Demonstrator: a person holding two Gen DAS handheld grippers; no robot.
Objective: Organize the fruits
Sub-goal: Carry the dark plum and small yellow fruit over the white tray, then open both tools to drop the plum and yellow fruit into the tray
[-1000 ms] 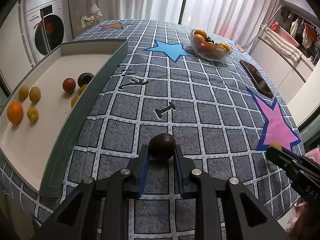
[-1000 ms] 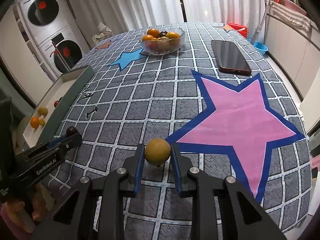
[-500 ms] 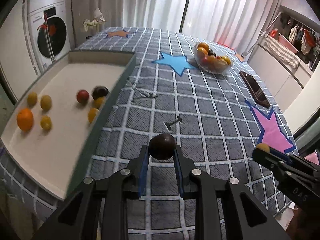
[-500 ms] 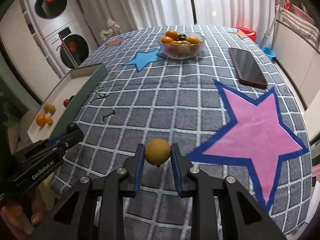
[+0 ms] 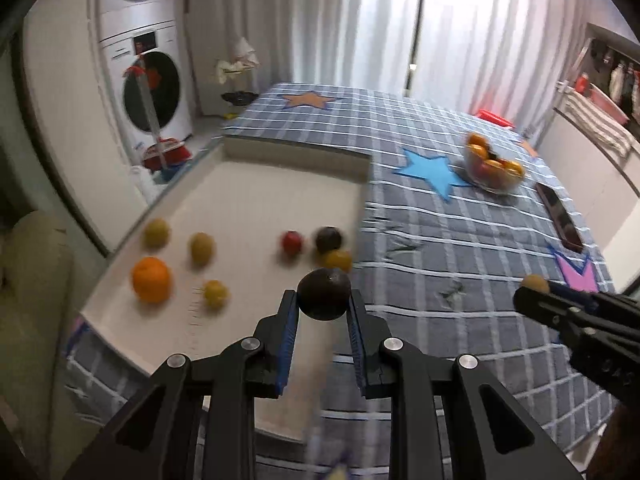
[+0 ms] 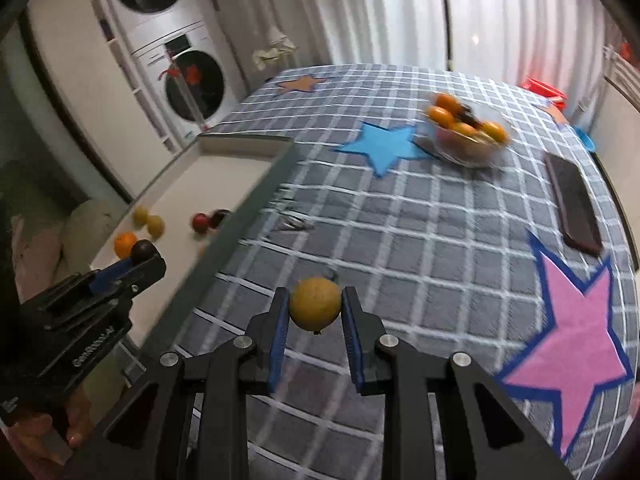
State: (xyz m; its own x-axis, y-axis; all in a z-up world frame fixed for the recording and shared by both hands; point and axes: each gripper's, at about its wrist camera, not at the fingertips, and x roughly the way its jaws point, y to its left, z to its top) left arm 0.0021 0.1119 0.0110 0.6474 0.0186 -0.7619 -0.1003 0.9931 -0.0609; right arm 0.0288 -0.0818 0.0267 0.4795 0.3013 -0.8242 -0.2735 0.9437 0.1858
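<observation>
Left gripper [image 5: 323, 307] clamped on a dark plum [image 5: 324, 294], blue pads [image 5: 289, 332] pressing both sides, carried above the near right part of the white tray [image 5: 256, 184]. Right gripper [image 6: 315, 312] closed on a yellow-brown round fruit [image 6: 315, 303], held over the checked grey tablecloth [image 6: 400, 232], to the right of the tray's green rim.

Inside the tray: an orange [image 5: 151, 285] near the front left, three small yellow fruits [image 5: 201, 247] around it, a red fruit [image 5: 291, 241], a dark fruit [image 5: 329, 239] and another yellow one [image 5: 338, 260] close against the right wall.

Beyond the tray's far right corner, a blue star [image 6: 382, 145], then a glass bowl [image 6: 466, 132] heaped with oranges and darker fruit. Right of that bowl, a dark phone [image 6: 573, 202] lying flat, with a pink star [image 6: 568, 328] nearer than it. Much of both views motion-blurred.
</observation>
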